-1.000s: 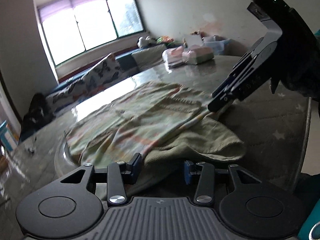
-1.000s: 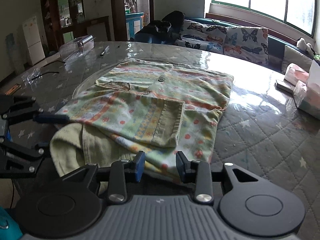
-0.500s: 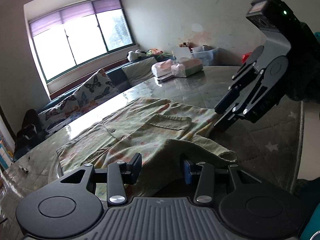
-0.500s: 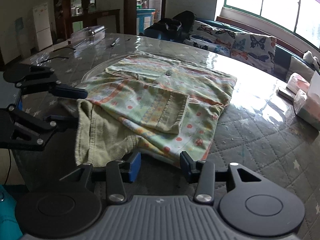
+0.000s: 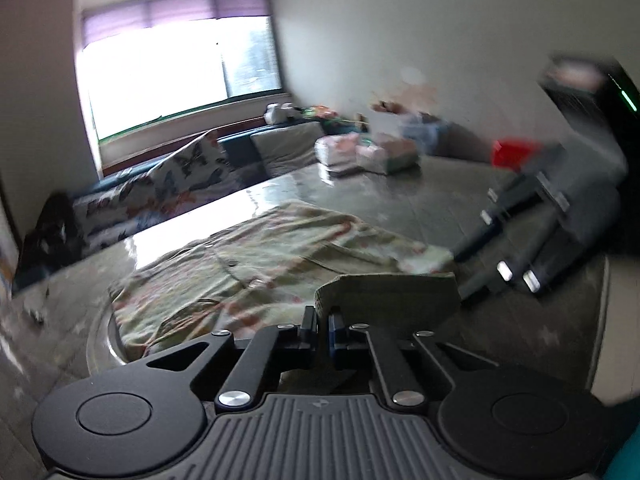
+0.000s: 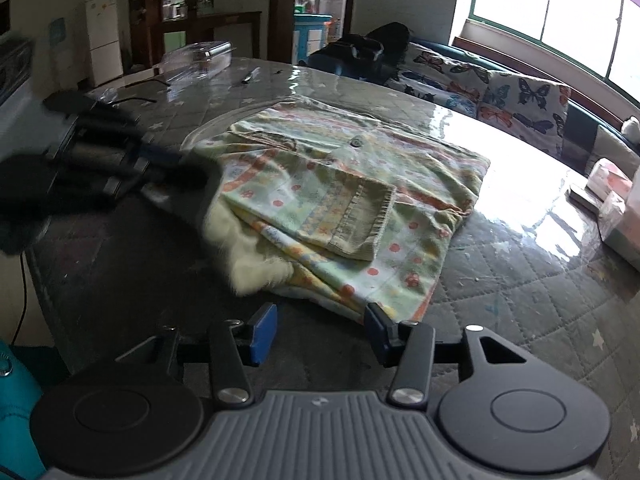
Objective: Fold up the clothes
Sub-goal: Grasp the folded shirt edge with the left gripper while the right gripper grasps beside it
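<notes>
**Q:** Where is the garment?

**Me:** A patterned green shirt (image 6: 352, 200) lies partly folded on my round, quilt-covered desk (image 6: 520, 280), its cuffed sleeve across the middle and a button near the far end.

**Q:** What are your grippers doing?

**Me:** My left gripper (image 5: 323, 326) has its fingers pressed together on a plain green flap of the shirt, which stands lifted off the desk at the near left corner. My right gripper (image 6: 320, 334) is spread wide, holding nothing, with its blue fingers (image 6: 262, 334) just short of the shirt's near edge.

**Q:** Anything else?

**Me:** Butterfly-print cushions (image 6: 500, 92) line a window bench beyond the desk. Wrapped packages (image 5: 372, 152) sit at its far right.
</notes>
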`<act>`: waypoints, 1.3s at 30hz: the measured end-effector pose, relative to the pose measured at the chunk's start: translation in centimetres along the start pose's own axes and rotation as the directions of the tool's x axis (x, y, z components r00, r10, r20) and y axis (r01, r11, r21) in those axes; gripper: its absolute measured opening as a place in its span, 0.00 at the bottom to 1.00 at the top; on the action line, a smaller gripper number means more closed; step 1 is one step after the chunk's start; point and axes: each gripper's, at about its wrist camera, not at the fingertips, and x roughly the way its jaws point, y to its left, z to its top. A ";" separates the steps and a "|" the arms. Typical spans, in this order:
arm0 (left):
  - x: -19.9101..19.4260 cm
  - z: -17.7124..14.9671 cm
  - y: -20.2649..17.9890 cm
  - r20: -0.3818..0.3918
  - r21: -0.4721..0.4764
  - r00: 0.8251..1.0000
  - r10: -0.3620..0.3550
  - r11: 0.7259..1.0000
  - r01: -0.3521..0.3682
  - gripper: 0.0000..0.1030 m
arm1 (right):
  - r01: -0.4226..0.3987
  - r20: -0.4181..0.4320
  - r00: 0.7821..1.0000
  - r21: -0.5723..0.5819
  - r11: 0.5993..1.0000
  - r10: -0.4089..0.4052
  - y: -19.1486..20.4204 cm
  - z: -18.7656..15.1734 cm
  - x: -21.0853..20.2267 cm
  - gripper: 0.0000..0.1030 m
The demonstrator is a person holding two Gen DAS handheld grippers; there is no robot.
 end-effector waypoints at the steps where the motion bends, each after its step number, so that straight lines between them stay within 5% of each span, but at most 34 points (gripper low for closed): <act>1: 0.1 0.4 0.6 0.001 -0.034 1.000 0.002 0.999 -0.002 0.05 | -0.002 0.009 1.000 -0.011 1.000 0.002 0.2 0.1 0.1 0.56; 10: 1.0 1.8 2.8 -0.017 -0.150 1.000 -0.017 0.989 0.014 0.05 | -0.024 0.093 0.995 -0.082 0.996 0.032 1.6 2.0 1.7 0.55; 13: 0.9 1.6 2.8 -0.025 -0.151 1.000 -0.018 0.988 0.014 0.06 | -0.069 0.097 0.993 -0.055 0.996 0.074 1.6 2.8 2.8 0.42; 15: 0.6 1.3 2.9 -0.033 -0.149 0.999 -0.013 0.989 0.008 0.10 | -0.096 0.094 0.991 -0.024 0.995 0.098 1.3 3.3 3.4 0.24; 18: -0.1 0.7 2.9 -0.043 -0.140 0.999 0.005 0.990 -0.011 0.15 | -0.134 0.104 0.986 0.048 0.990 0.128 0.6 3.7 3.4 0.17; 23: -1.5 -0.6 2.2 -0.046 -0.074 0.997 0.055 0.996 -0.058 0.40 | -0.159 0.142 0.979 0.100 0.982 0.144 -0.1 4.5 2.8 0.15; 28: -1.7 -1.7 1.0 -0.040 0.033 0.996 0.082 0.996 -0.081 0.43 | -0.174 0.163 0.975 0.160 0.972 0.147 -0.7 5.3 2.6 0.13; 39: -1.1 -3.2 1.4 -0.053 0.071 0.985 0.164 0.985 -0.160 0.44 | -0.168 0.203 0.971 0.190 0.967 0.128 -1.4 6.4 2.1 0.11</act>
